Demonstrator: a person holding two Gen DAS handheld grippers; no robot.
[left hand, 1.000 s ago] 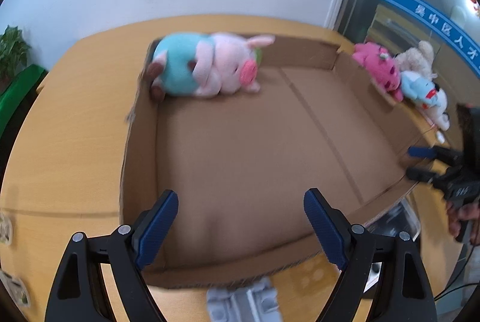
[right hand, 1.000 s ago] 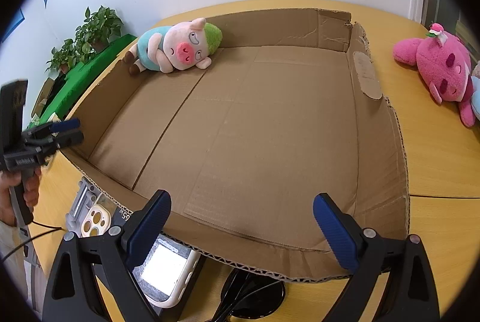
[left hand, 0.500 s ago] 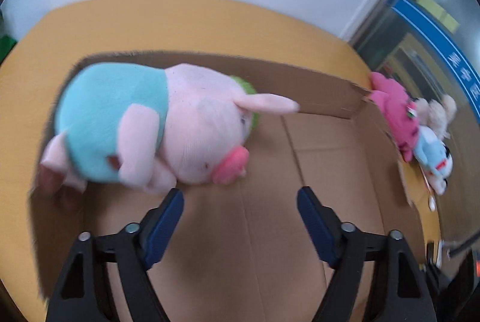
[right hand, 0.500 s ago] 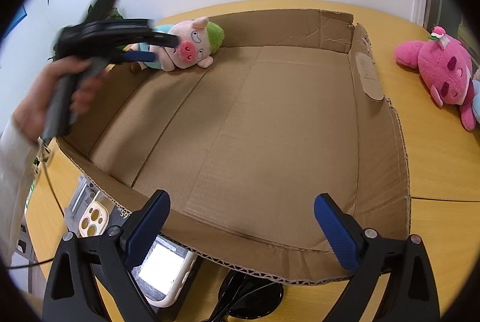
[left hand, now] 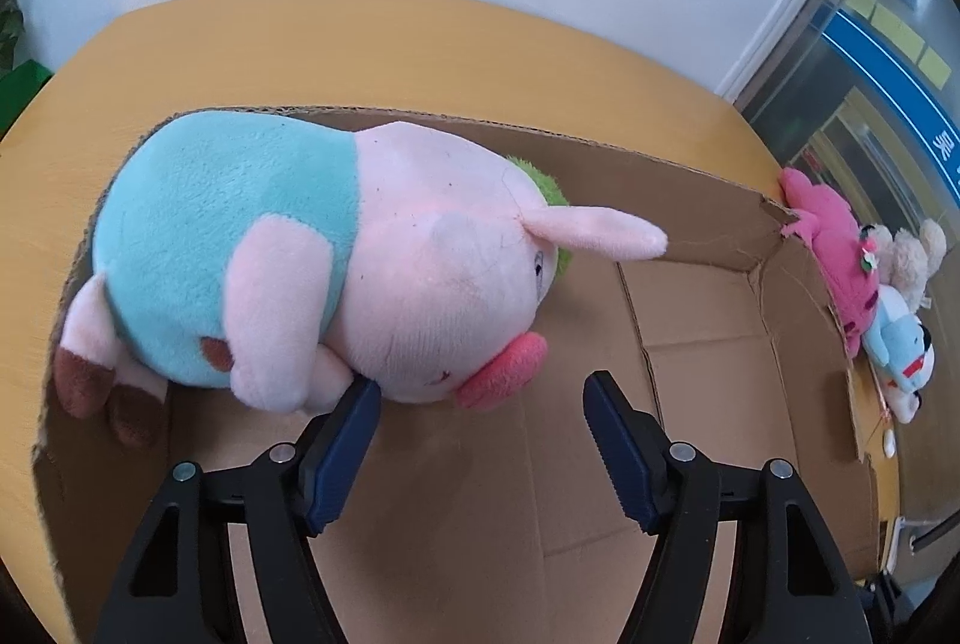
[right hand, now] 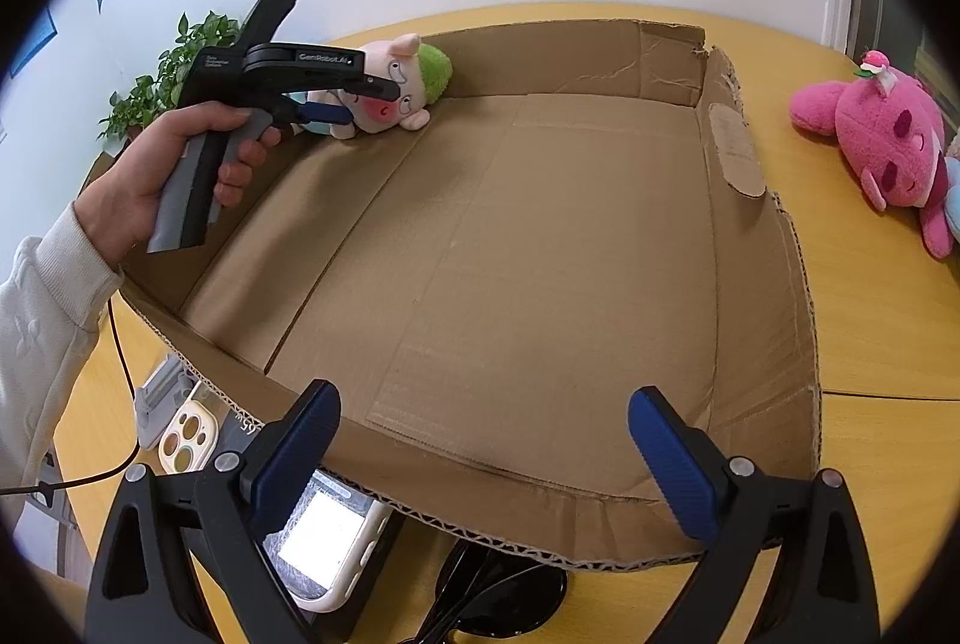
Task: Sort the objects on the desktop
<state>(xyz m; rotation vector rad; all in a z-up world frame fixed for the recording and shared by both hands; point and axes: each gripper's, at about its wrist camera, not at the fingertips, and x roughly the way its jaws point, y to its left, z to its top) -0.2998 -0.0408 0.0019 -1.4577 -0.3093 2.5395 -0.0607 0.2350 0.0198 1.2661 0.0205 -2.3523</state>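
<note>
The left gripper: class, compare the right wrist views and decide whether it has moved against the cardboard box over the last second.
Yes. The left gripper has travelled from the cardboard box's near left corner to its far left corner, reaching the pig plush.

Bright, even indoor light; sharp frames, soft shadows, fisheye-bent dark corners.

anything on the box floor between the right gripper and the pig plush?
Nothing: in the right wrist view, bare cardboard box floor runs from the right gripper to the pig plush. Only the left gripper, jaws closing, reaches the plush.
</note>
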